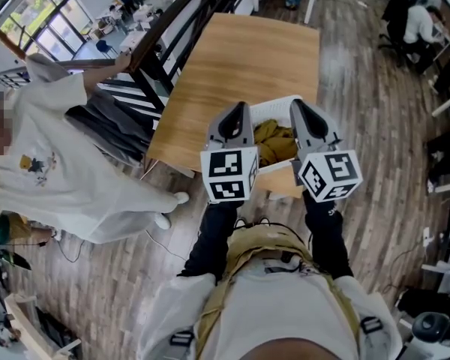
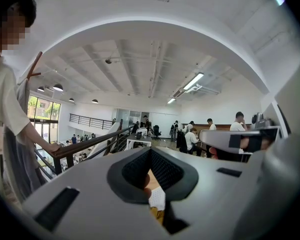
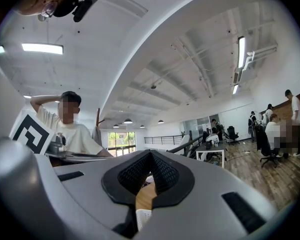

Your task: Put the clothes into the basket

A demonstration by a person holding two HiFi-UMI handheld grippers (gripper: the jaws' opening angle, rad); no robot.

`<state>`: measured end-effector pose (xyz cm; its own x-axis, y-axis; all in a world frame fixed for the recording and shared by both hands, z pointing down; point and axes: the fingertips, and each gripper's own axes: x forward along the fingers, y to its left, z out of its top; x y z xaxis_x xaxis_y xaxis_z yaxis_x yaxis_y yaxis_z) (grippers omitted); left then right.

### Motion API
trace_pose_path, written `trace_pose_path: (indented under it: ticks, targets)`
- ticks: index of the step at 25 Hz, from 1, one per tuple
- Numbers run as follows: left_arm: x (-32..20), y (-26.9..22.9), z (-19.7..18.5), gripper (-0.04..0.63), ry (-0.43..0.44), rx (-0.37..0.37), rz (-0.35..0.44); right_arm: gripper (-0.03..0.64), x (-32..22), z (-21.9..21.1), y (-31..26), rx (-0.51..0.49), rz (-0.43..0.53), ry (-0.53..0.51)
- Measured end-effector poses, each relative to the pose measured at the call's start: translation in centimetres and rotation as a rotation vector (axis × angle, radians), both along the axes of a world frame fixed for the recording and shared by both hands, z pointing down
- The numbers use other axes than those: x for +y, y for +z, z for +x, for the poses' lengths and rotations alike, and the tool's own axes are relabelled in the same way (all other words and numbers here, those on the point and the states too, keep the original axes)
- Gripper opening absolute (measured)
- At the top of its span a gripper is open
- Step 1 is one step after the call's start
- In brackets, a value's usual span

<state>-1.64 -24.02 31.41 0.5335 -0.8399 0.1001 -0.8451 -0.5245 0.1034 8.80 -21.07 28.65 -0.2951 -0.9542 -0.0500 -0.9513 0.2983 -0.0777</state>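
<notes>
A white basket (image 1: 273,105) stands on the near edge of a wooden table (image 1: 232,58), and a mustard-coloured garment (image 1: 274,142) lies inside it. I hold both grippers level, side by side just above the basket. The left gripper (image 1: 236,106) is shut with nothing in it, and so is the right gripper (image 1: 298,103). In the left gripper view the left gripper (image 2: 150,151) has its jaws meeting at the tips; below them show a bit of the basket (image 2: 157,199) and the garment (image 2: 157,215). In the right gripper view the right gripper (image 3: 150,153) is likewise closed over the basket (image 3: 142,218).
A person in a white shirt (image 1: 52,178) stands to the left of the table beside dark hanging clothes (image 1: 112,130). A dark railing (image 1: 172,28) runs along the table's left side. Office chairs and seated people (image 1: 416,21) are at the far right on the wooden floor.
</notes>
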Motion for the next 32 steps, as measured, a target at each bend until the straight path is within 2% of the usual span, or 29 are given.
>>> trace_pose_path:
  ticks: [12, 32]
  targets:
    - [0.0, 0.3, 1.2, 0.0, 0.015, -0.016, 0.01, 0.02, 0.1, 0.9, -0.2, -0.015, 0.014, 0.033]
    - [-0.4, 0.5, 0.9, 0.0, 0.001, -0.034, 0.009, 0.02, -0.6, 0.3, -0.4, -0.016, 0.018, 0.007]
